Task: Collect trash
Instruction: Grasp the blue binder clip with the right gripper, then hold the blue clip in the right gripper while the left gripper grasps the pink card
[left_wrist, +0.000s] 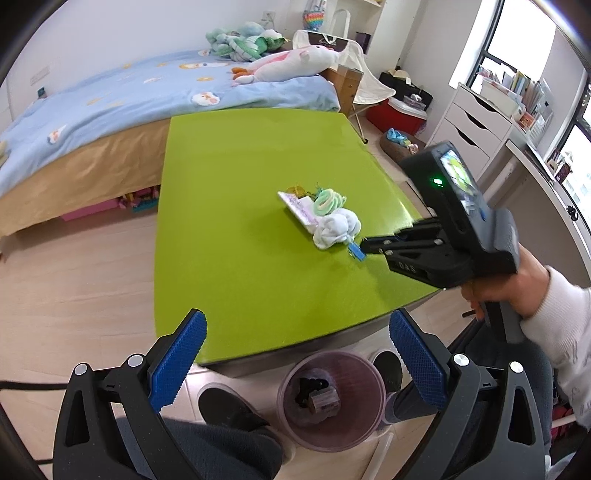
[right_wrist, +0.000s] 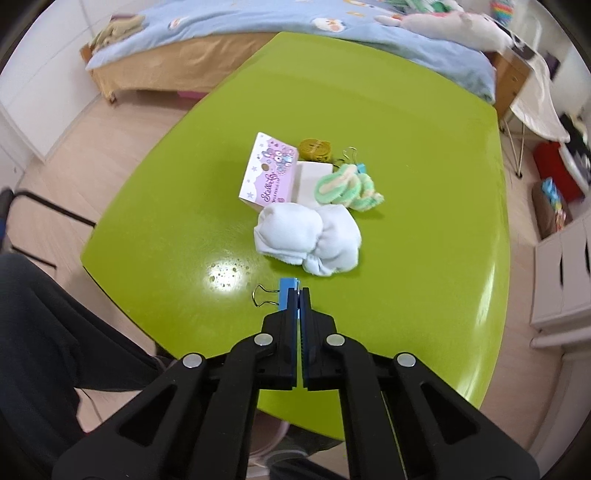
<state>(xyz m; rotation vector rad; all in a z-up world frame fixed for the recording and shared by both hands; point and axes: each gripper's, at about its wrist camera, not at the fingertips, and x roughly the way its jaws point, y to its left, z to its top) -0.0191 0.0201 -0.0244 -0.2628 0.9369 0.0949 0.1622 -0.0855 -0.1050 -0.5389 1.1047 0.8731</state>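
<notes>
Table (right_wrist: 424, 229) under both grippers. Bin (left_wrist: 330, 402) below the left gripper (left_wrist: 297, 363), contents dim, hard to name. Left jaws wide apart, holding nothing. Right gripper (right_wrist: 299, 295) clamped on a blue clip (right_wrist: 288, 291) just above the tabletop; wire handles point left (clip body half hidden by the fingers). Sock (right_wrist: 310, 242) just beyond.

Black tongs (left_wrist: 297, 363) with blue ribbed pads (left_wrist: 177, 360), 2 silver screws per arm; white sleeve (left_wrist: 561, 354), seemingly patterned.
</notes>
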